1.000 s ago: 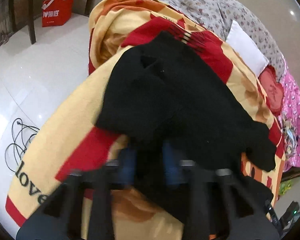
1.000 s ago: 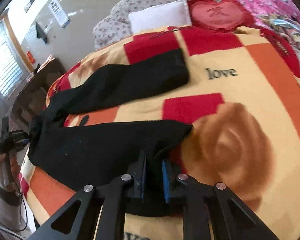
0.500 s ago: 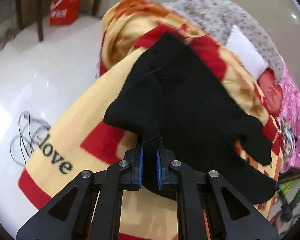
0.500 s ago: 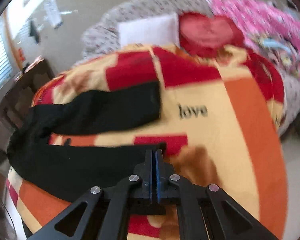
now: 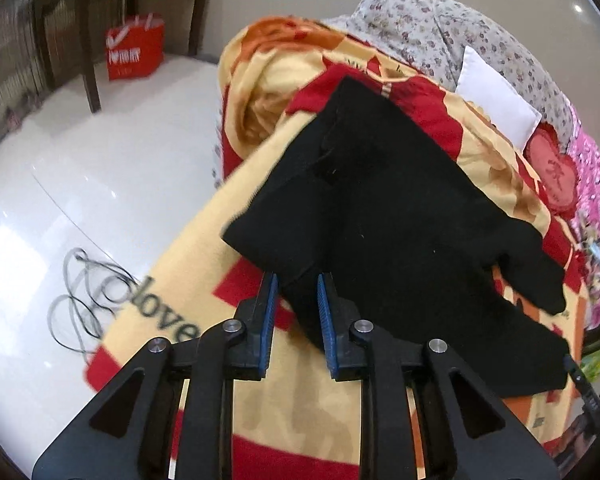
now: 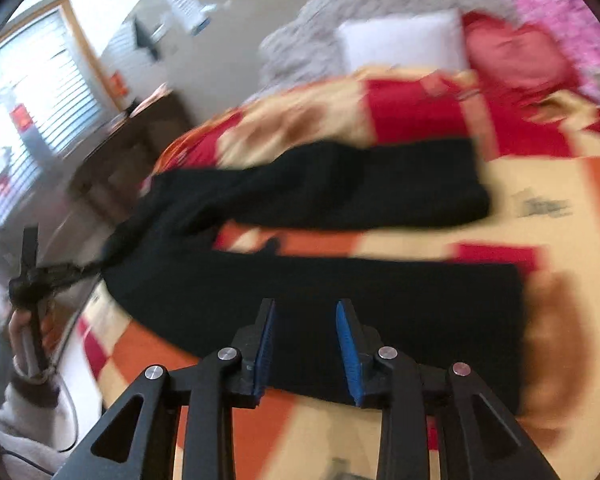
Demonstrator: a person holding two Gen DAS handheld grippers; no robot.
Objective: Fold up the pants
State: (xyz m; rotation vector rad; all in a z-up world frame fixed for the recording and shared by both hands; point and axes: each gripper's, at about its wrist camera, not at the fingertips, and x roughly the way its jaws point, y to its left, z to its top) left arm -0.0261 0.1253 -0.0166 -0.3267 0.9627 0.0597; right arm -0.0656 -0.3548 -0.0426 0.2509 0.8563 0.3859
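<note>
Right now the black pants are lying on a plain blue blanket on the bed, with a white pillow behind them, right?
Not quite. The black pants do lie on the bed with the white pillow behind them, but the blanket is not plain blue. It is yellow, red and orange, with the word "love" printed on it, as the left wrist view shows clearly.

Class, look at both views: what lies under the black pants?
The pants lie on a red, orange and cream blanket, with "love" printed on it. The part beneath the cloth is covered, as is whatever lies under the blanket.
</note>
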